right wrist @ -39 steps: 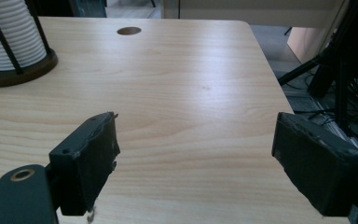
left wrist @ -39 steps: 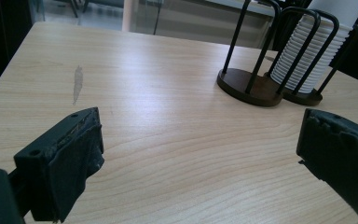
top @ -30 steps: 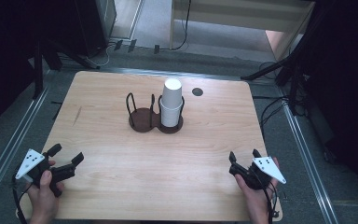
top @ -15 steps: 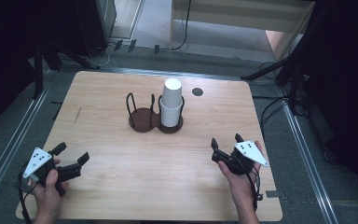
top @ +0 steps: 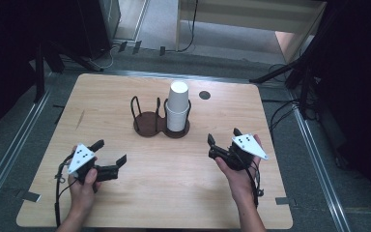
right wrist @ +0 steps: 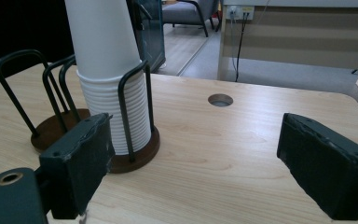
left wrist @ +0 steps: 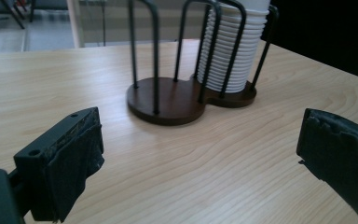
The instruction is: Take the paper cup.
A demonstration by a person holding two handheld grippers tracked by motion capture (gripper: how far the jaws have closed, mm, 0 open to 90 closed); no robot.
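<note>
Pale wooden table [top: 174,193] with fine straight grain, rounded corners and a small round hole [top: 204,95] near its far edge. Near the middle, a double cup holder [top: 150,124]: two joined dark brown wooden discs, each ringed by thin black wire hoops bent into tall arches. Stack of white paper cups [top: 177,107] upright in the right-hand disc, a dense ladder of rolled rims at the bottom, one smooth tapered cup standing tall above the wires; left-hand disc bare. In the left gripper view, the same ribbed stack [left wrist: 233,51] behind the hoops, glossy dark base beneath it. In the right gripper view, the stack [right wrist: 107,74] close ahead to the left, matte white against black wire. Left gripper [top: 110,153] low over the near-left part of the table, well apart from the holder, blocky black jaws with rough, frayed padding spread wide, nothing between them. Right gripper [top: 223,138] near the table's right side, closer to the holder yet clear of it, grey three-cornered plate on top, jaws just opened further and standing wide apart with bare wood between.
</note>
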